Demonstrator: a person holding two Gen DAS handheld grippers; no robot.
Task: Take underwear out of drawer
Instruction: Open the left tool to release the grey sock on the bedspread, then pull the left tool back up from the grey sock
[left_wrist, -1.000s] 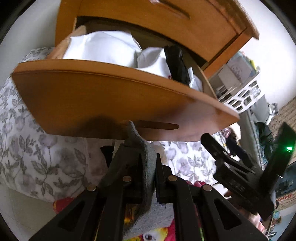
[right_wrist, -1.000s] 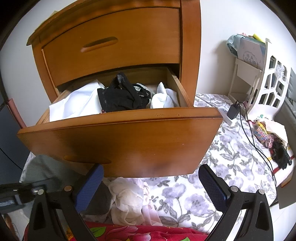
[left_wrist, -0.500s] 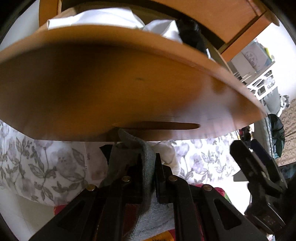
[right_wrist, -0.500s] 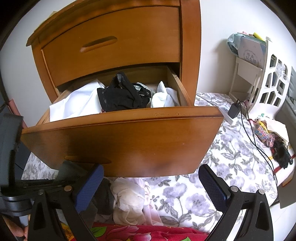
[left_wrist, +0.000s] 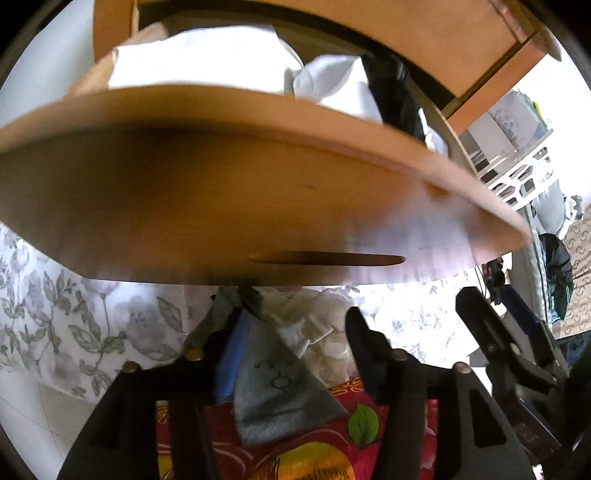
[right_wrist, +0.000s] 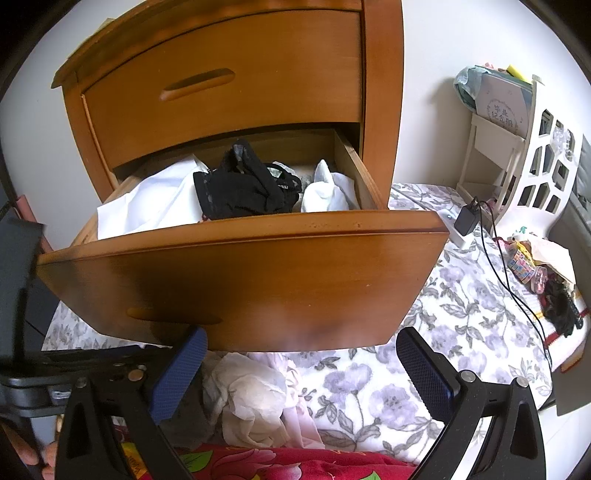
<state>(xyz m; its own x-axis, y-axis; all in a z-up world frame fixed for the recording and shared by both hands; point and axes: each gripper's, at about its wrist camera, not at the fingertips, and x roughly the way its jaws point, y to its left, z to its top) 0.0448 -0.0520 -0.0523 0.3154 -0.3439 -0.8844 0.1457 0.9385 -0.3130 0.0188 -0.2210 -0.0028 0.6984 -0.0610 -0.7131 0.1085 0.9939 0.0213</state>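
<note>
The lower drawer of the wooden nightstand stands pulled out. Black underwear lies inside it between white garments. My left gripper is open below the drawer front. A grey piece of underwear lies loose between its fingers on the red blanket, draped against the left blue pad. My right gripper is open and empty, low in front of the drawer. The black underwear also shows in the left wrist view.
A crumpled cream garment lies under the drawer on the floral bedding. A red flowered blanket fills the near edge. A white rack, a charger with cable and small clutter stand to the right.
My left gripper has opened and let go of the grey underwear, which now lies on the red blanket. The right gripper has barely moved.
</note>
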